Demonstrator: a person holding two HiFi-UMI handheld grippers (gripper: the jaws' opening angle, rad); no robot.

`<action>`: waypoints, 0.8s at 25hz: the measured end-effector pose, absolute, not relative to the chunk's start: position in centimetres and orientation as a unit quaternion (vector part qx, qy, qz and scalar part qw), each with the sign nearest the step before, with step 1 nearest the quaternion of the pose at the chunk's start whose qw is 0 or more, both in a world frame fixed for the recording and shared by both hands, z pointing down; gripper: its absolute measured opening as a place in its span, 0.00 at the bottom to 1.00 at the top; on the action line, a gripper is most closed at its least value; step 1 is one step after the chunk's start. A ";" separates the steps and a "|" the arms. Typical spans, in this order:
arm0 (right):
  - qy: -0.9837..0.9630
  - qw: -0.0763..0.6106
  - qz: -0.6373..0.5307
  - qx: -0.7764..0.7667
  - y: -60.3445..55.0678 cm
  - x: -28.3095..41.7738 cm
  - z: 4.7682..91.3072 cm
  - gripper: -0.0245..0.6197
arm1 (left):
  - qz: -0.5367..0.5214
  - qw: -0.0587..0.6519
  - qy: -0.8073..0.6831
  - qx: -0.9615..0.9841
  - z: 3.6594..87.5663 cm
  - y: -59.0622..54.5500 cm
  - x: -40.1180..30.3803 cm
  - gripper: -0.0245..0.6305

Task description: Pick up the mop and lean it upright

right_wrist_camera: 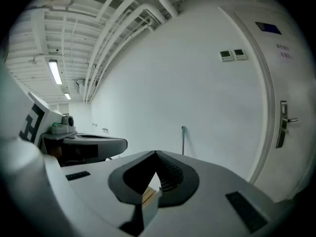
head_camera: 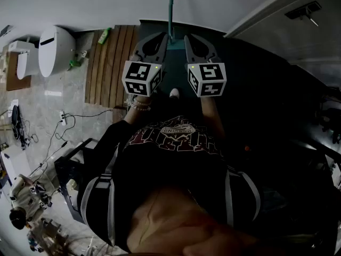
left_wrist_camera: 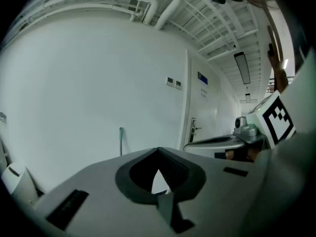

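The mop's teal handle [head_camera: 171, 8] stands upright against the white wall, straight ahead between my two grippers. Its top end shows small and distant as the handle [left_wrist_camera: 121, 140] in the left gripper view and as the handle [right_wrist_camera: 183, 139] in the right gripper view. My left gripper [head_camera: 159, 37] and right gripper [head_camera: 190, 38] are held side by side, pointing at the wall, both apart from the pole. The left gripper [left_wrist_camera: 158, 151] has its jaws closed together with nothing between them, and so does the right gripper [right_wrist_camera: 156, 153]. The mop's head is hidden from me.
A slatted wooden board [head_camera: 112, 63] lies on the floor to the left, with a green bottle [head_camera: 104, 34] at its far end. A white rounded bin [head_camera: 55, 49] stands further left. Cables [head_camera: 58, 127] trail over the pale floor. A door with a lever handle [right_wrist_camera: 285, 121] is at the right.
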State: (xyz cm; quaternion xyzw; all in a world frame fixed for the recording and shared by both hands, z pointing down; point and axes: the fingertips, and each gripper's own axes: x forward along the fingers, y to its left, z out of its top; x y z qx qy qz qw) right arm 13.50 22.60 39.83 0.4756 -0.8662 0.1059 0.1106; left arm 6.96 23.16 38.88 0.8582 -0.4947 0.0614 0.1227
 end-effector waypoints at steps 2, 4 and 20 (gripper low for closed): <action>-0.867 0.110 0.107 0.475 22.6 13.4 40.1 0.07 | 0.060 0.123 -0.494 0.859 39.1 23.3 7.0 0.10; -0.867 0.106 0.107 0.475 22.7 13.5 40.2 0.07 | 0.060 0.123 -0.494 0.859 39.3 23.4 7.0 0.10; -0.874 0.101 0.105 0.463 22.5 15.2 40.8 0.07 | 0.065 0.133 -0.507 0.849 40.7 24.3 7.8 0.10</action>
